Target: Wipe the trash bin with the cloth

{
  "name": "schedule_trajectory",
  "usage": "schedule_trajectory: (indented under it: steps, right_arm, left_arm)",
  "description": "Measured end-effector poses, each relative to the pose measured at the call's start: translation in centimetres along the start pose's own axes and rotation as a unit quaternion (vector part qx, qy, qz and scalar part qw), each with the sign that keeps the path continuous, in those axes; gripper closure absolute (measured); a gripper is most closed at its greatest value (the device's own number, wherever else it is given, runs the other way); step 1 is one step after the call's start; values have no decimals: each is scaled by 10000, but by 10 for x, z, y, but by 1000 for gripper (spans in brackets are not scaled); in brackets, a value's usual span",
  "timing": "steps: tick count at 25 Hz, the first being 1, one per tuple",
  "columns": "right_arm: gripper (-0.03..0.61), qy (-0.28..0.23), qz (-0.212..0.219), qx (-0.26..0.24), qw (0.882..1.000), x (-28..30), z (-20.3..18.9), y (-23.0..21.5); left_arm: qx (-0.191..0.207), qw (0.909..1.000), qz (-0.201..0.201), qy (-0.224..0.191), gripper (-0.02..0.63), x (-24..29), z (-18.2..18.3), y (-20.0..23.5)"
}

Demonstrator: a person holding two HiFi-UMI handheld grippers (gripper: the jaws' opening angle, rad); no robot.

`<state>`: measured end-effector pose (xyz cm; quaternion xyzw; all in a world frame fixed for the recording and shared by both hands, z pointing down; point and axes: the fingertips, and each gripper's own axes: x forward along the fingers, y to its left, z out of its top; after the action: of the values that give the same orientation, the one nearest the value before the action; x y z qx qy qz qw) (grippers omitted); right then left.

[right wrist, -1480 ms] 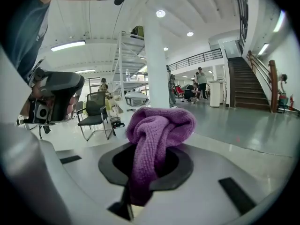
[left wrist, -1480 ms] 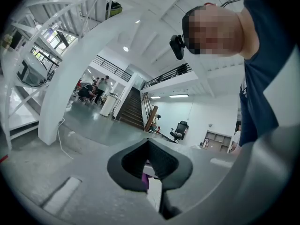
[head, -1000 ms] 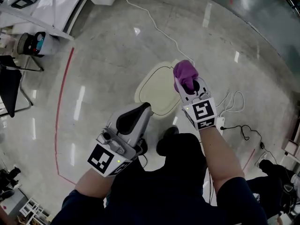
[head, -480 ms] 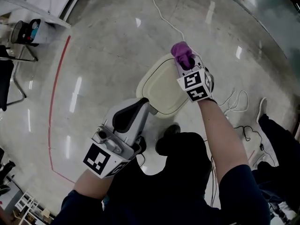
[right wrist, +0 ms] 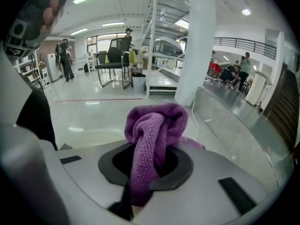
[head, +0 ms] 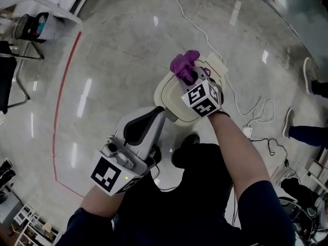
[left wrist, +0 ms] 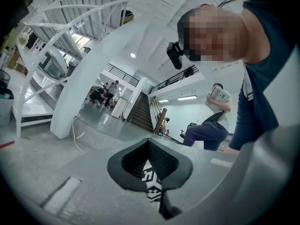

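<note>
Purple knitted cloth [head: 184,64] is being pinched between the jaws of the right gripper [head: 188,76]. In the right gripper view the jaws are being kept narrow on one fold, and the rest of the cloth is bunching into a lump above them.

In the head view the cream trash bin [head: 171,100] is being seen from straight above, lid up, on the polished grey concrete floor [head: 118,50]. The bin is sitting just above the centre of that view. The cloth is being held over the lid's rim at about 12 o'clock of the bin. Whether cloth and lid are touching cannot be told.

The left gripper [head: 139,129] is being held at about 7 o'clock of the bin, its nose lying beside the bin's near rim. In the left gripper view its ribbed black pads [left wrist: 161,161] are being pressed together at the tips, and nothing is being gripped between them.

A white cable [head: 200,27] is being seen running off at 12 o'clock from the bin. A red floor line [head: 64,86] is being seen curving at 9 o'clock, well apart from it. A black shoe [head: 190,141] is showing at 6 o'clock, just below the bin.
</note>
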<state>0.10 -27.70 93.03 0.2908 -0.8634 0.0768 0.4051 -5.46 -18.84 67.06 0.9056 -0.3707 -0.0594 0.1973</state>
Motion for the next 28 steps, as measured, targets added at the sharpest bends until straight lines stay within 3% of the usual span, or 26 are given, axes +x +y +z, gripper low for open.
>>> schedule_trajectory:
  steps: [10, 14, 19, 28]
  right_arm:
    - [511, -219, 1113, -335, 9930, -14, 6, 132]
    - [511, -225, 1403, -483, 9887, -23, -2, 155]
    - [511, -278, 1041, -368, 9935, -29, -10, 115]
    - [511, -29, -340, 377, 9987, -52, -59, -38]
  left_arm:
    - [-75, 9999, 29, 121, 615, -9, 0, -10]
    - [-84, 9998, -4, 158, 615, -8, -1, -14]
    - [-94, 9998, -32, 163, 615, -1, -2, -18]
    - [-47, 9996, -199, 194, 615, 15, 0, -32]
